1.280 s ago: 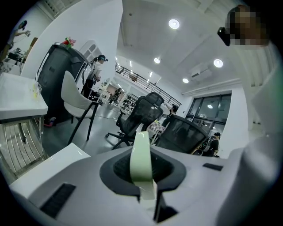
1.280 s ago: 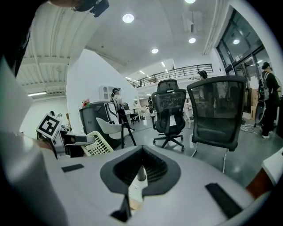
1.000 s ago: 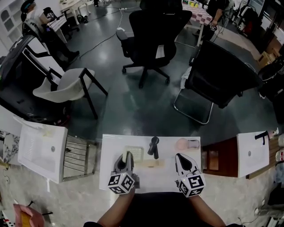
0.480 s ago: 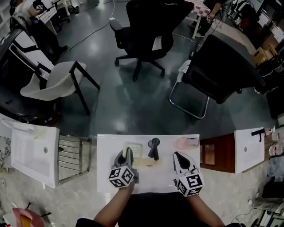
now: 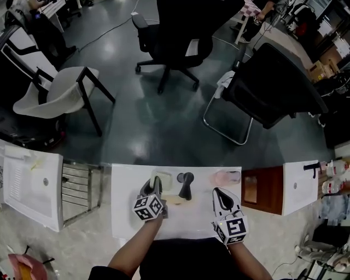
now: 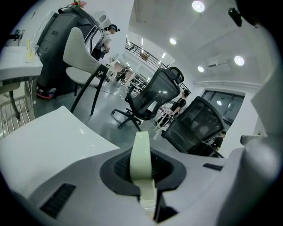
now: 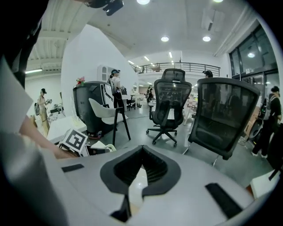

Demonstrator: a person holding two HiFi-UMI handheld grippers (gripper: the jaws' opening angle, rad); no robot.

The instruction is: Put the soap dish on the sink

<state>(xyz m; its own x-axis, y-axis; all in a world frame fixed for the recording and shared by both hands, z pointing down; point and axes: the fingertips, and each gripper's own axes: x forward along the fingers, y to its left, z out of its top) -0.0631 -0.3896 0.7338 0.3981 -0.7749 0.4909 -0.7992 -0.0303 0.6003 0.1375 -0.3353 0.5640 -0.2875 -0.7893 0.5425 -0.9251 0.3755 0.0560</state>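
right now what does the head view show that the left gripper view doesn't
Only the head view: the black faucet, a pink item near the sink top's far edge, and the right gripper over the sink top.

Only the left gripper view: the pale green soap dish edge-on, clamped in the left gripper, plus ceiling lights.

Both: the soap dish, the white sink top, the black office chair and the white chair beyond.

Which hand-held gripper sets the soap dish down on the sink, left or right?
Left: the left hand-held gripper grips the soap dish over the sink; the right hand-held gripper is empty.
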